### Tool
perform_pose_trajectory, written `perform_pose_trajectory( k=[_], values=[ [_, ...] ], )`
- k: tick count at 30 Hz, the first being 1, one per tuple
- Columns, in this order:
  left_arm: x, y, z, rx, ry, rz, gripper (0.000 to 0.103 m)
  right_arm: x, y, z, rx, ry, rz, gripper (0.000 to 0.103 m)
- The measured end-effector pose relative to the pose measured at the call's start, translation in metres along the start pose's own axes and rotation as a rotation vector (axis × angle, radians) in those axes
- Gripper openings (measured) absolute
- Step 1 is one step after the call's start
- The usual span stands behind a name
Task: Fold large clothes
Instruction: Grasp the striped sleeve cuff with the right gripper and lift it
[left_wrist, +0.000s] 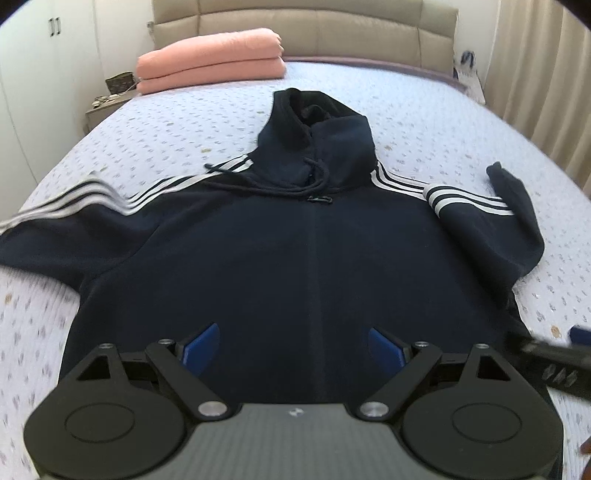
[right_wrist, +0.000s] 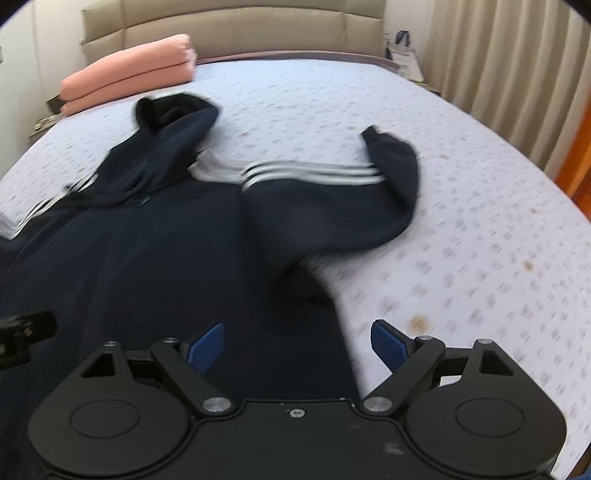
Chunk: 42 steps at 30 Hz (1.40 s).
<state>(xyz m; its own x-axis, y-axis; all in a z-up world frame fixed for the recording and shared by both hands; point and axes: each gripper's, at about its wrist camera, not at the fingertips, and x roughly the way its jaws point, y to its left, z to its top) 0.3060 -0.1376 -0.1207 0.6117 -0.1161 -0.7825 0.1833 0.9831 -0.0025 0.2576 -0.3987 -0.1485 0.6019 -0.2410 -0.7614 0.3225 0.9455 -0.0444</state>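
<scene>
hovering over hoodie (left_wrist: 295, 258) | left tongs (left_wrist: 293, 350) spread wide, empty | right tongs (right_wrist: 297, 349) spread wide, empty

Hoodie (left_wrist: 295, 251) flat on bed (left_wrist: 424, 122), hood toward headboard (left_wrist: 314, 33); folded blanket (left_wrist: 210, 66) behind, left.

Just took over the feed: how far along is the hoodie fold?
Barely started. Done: the hoodie lies spread front up on the bed, hood toward the headboard. Its right sleeve is bent back on itself; the left sleeve lies stretched out. In hand: nothing; the left gripper and right gripper are both open above the lower part. Left: sleeves in, body folded.
</scene>
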Motion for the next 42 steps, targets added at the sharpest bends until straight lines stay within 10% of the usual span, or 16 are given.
perform_pose_trajectory(
  k=[10, 19, 22, 25, 31, 37, 42],
  values=[
    [0.030, -0.055, 0.079, -0.014, 0.039, 0.015, 0.090, 0.095, -0.085, 0.130, -0.012, -0.145, -0.075, 0.088],
    [0.083, -0.091, 0.109, 0.003, 0.079, 0.060, 0.090, 0.227, -0.090, 0.193, -0.040, -0.043, -0.050, 0.085],
    [0.099, -0.098, 0.113, 0.025, 0.085, 0.052, 0.090, 0.255, -0.089, 0.196, -0.076, 0.018, -0.097, 0.037],
    [0.115, -0.113, 0.116, 0.071, 0.092, 0.030, 0.090, 0.251, -0.102, 0.194, -0.072, -0.023, -0.077, 0.013],
    [0.131, -0.143, 0.117, 0.132, 0.100, -0.003, 0.090, 0.178, -0.194, 0.195, 0.067, -0.138, -0.181, 0.012],
    [0.133, -0.183, 0.122, 0.188, 0.080, -0.109, 0.090, 0.082, -0.297, 0.174, 0.244, -0.257, -0.459, 0.012],
    [0.153, -0.228, 0.118, 0.265, 0.077, -0.171, 0.090, 0.096, -0.335, 0.126, 0.327, -0.099, -0.497, 0.012]
  ],
)
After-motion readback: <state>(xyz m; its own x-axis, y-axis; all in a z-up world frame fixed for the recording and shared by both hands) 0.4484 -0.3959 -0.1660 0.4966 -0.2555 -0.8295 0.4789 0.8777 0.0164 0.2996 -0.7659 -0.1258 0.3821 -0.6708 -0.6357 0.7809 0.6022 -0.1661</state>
